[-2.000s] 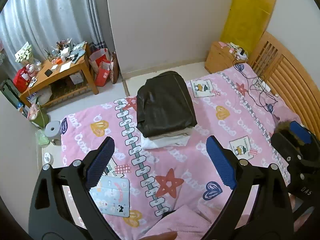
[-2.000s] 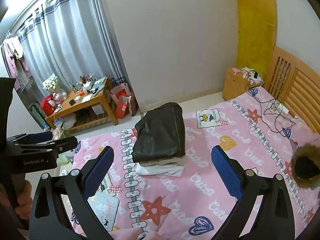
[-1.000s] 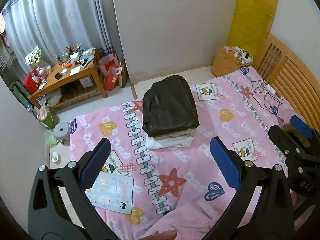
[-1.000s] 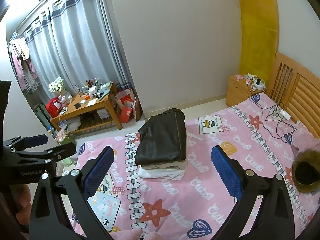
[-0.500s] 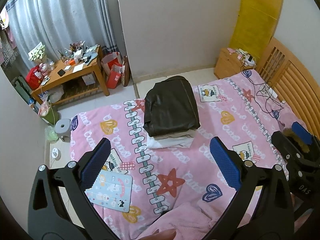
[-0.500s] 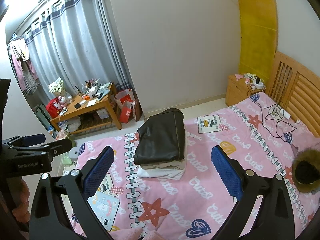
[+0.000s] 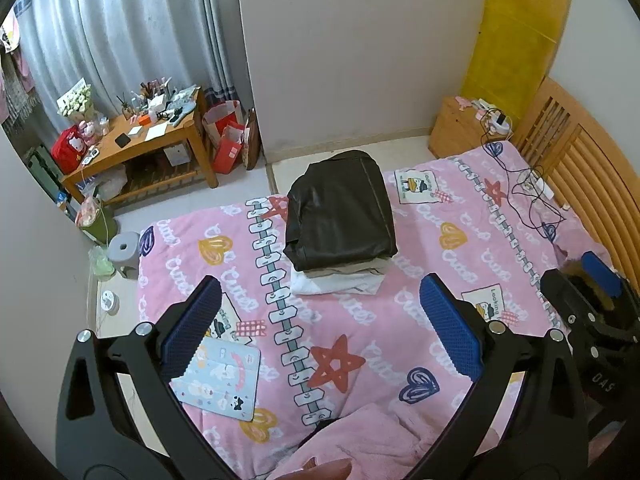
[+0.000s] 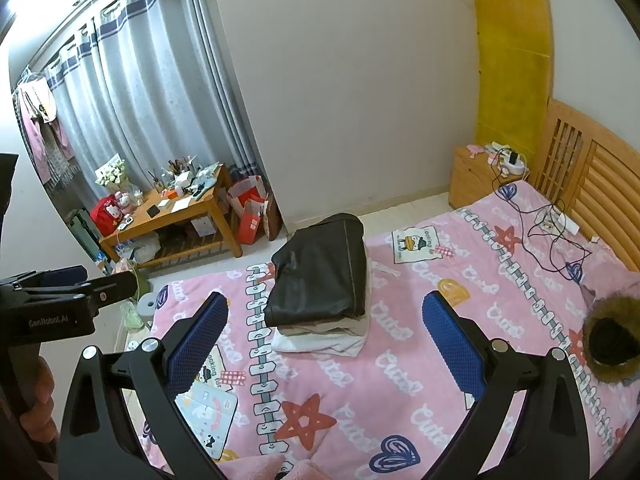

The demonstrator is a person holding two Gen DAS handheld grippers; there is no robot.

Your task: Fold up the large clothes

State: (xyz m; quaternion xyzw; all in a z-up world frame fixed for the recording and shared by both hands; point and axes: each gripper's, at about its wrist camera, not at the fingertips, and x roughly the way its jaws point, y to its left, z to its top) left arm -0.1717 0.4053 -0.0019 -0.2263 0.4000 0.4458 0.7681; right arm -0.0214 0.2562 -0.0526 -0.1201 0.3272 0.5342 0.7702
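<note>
A stack of folded clothes sits on the pink patterned bedspread (image 7: pixel 440 216): a folded black leather jacket (image 7: pixel 340 212) (image 8: pixel 320 272) on top, beige and white garments (image 7: pixel 340 284) (image 8: pixel 320 340) under it. My left gripper (image 7: pixel 320 320) hovers high above the bed, open and holding nothing. My right gripper (image 8: pixel 324 344) is likewise open and holding nothing, above the same spot. A dark garment with a fur-trimmed hood (image 8: pixel 612 340) lies at the bed's right edge. A pink fleece garment (image 7: pixel 360 440) shows at the bottom edge.
A light blue tablet case (image 7: pixel 218 376) lies on the bed's left part. Cables and a power strip (image 7: pixel 536 188) lie near the wooden headboard (image 7: pixel 592 184). A cluttered wooden table (image 7: pixel 140 148), a nightstand (image 7: pixel 460 128) and a grey stool (image 7: pixel 124 248) stand beside the bed.
Both grippers have risen and drawn back a little, so the bed and stack look slightly smaller and shifted. The stack has not moved. Both stay open.
</note>
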